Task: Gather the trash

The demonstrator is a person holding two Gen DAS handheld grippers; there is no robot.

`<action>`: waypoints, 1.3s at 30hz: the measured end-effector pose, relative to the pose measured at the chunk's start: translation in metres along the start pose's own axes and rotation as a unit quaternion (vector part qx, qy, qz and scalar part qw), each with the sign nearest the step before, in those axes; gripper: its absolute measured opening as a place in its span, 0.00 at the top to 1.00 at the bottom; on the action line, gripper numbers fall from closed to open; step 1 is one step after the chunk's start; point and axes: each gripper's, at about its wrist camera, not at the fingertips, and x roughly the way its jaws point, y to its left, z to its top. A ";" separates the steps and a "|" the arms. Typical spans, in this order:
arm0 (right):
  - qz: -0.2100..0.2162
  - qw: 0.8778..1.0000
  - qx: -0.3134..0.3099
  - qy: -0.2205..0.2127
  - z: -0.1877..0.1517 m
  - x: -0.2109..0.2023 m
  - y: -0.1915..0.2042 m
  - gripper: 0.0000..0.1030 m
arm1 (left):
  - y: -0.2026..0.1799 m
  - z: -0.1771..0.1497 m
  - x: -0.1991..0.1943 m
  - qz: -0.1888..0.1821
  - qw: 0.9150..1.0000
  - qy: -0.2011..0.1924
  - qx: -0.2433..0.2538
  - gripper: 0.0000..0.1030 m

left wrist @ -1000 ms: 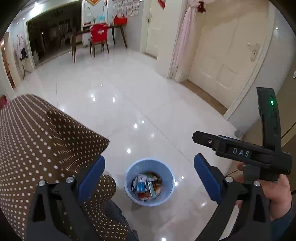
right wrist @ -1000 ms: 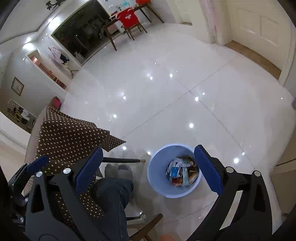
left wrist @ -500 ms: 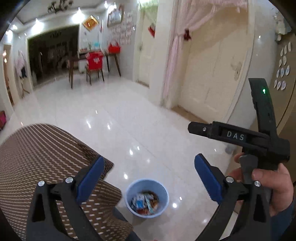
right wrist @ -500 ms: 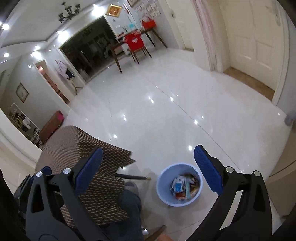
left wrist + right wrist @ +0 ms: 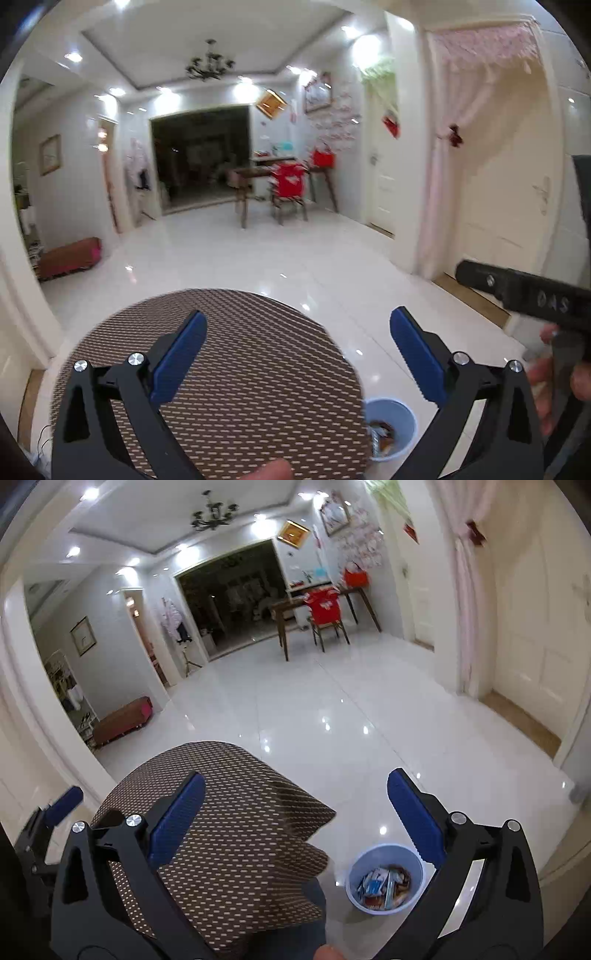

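Note:
A light blue bin (image 5: 384,880) stands on the white floor, holding several wrappers and scraps (image 5: 384,886). In the left wrist view the bin (image 5: 397,424) is partly hidden behind the table's edge. My left gripper (image 5: 297,352) is open and empty, above the round table with a brown dotted cloth (image 5: 258,369). My right gripper (image 5: 295,814) is open and empty, held high over the table's cloth (image 5: 240,830) and the bin. The right gripper's body (image 5: 532,295) also shows at the right of the left wrist view.
Glossy white tiled floor (image 5: 332,709) stretches ahead. A wooden table with a red-covered chair (image 5: 325,609) stands far back. A low brown bench (image 5: 122,720) is at the left wall. White doors (image 5: 535,627) and a pink curtain are at the right.
Both grippers have risen and tilted up from looking down at the bin to looking across the room. The bin has slid to the bottom of both views. Both grippers stay open.

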 end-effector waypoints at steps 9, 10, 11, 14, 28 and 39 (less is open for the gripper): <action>0.004 0.996 -0.070 -0.055 -0.003 -0.028 0.080 0.06 | 0.045 0.010 -0.043 0.069 0.996 -0.039 -0.035 0.05; 0.004 0.995 -0.073 -0.062 -0.003 -0.030 0.086 0.06 | 0.049 0.011 -0.047 0.074 0.996 -0.041 -0.040 0.05; 0.003 0.995 -0.076 -0.069 -0.004 -0.033 0.090 0.06 | 0.051 0.012 -0.050 0.077 0.995 -0.043 -0.044 0.05; -0.005 0.993 -0.081 -0.083 -0.007 -0.039 0.096 0.06 | 0.059 0.014 -0.059 0.081 0.994 -0.048 -0.055 0.05; -0.007 0.990 -0.095 -0.105 -0.012 -0.049 0.114 0.06 | 0.068 0.017 -0.080 0.087 0.991 -0.066 -0.077 0.05; -0.009 0.989 -0.095 -0.109 -0.014 -0.050 0.112 0.06 | 0.070 0.013 -0.083 0.090 0.991 -0.068 -0.074 0.05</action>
